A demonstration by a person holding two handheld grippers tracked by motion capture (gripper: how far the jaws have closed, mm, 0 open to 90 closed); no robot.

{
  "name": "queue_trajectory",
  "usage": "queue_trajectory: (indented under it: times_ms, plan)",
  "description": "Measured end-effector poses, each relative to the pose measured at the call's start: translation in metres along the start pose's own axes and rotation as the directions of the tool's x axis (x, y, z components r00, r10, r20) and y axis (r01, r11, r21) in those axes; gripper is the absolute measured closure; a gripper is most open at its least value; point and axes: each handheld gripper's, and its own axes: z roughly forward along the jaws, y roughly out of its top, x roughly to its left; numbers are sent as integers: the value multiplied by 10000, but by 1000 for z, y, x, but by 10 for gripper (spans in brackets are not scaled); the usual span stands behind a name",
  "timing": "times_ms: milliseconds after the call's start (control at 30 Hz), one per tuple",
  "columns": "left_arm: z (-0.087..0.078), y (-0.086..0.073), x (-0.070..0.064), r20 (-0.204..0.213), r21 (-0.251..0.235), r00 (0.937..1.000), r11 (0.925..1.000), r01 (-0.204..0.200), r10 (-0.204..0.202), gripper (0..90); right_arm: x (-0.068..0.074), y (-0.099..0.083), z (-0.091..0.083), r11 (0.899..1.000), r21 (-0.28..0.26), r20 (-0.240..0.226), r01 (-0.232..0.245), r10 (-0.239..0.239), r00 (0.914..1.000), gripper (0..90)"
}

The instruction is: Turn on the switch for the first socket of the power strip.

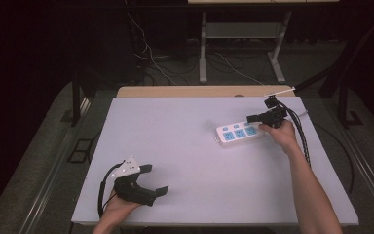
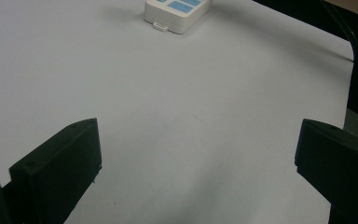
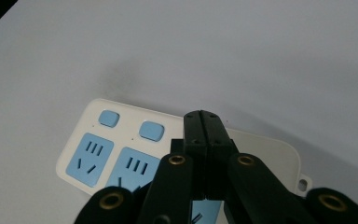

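In the high view, the right hand-held gripper (image 1: 251,117) hovers over the power strip (image 1: 239,133) at the counter's (image 1: 185,146) far right; a careless push could slide the strip. The left hand-held gripper (image 1: 157,179) rests near the front, jaws spread. In the left gripper view, the strip's white end (image 2: 177,13) lies far off. In the right gripper view, clenched jaws sit above the third blue switch; pressing off-centre might miss it.

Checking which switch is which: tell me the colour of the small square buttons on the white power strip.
Light blue buttons on the white rectangular plastic power strip; right gripper view shows it best.
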Motion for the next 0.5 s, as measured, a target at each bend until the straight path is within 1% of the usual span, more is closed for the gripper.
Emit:
queue_trajectory:
  times_ms: [100, 167, 233, 267, 333, 367, 433, 500]
  plan:
    - [0, 0, 0, -17, 0, 10000, 10000, -6, 6, 0, -1, -1, 2, 10000, 79, -12, -21, 21, 10000, 896]
    - [0, 0, -1, -39, 20, 10000, 10000, -25, 25, 0, -2, -2, 3, 10000, 96, 66, -14, 13, 10000, 896]
    - [0, 0, -1, -108, 9, 9999, 10000, -1, 2, 0, -5, -4, 8, 9998, 68, 74, -167, 166, 9998, 896]
    - [0, 0, -1, -108, 9, 9999, 10000, -1, 2, 0, -6, -4, 8, 9997, -46, -58, -251, 251, 9997, 896]
    - [-1, 0, -1, -134, -13, 9999, 10000, -23, 23, 0, -7, -4, 9, 9994, -116, -102, -312, 311, 9995, 897]
    - [-1, 0, -1, -133, -19, 9999, 10000, -13, 13, 0, -7, -4, 9, 9996, -77, -67, -270, 269, 9996, 897]
    - [-1, 0, 0, -141, -12, 9999, 10000, -19, 19, 0, -5, -3, 9, 9999, 7, 171, -128, 128, 9998, 898]
    - [-1, 0, 0, -135, -14, 9999, 10000, -33, 33, 0, -5, -4, 8, 9999, 90, 227, -115, 113, 9997, 898]
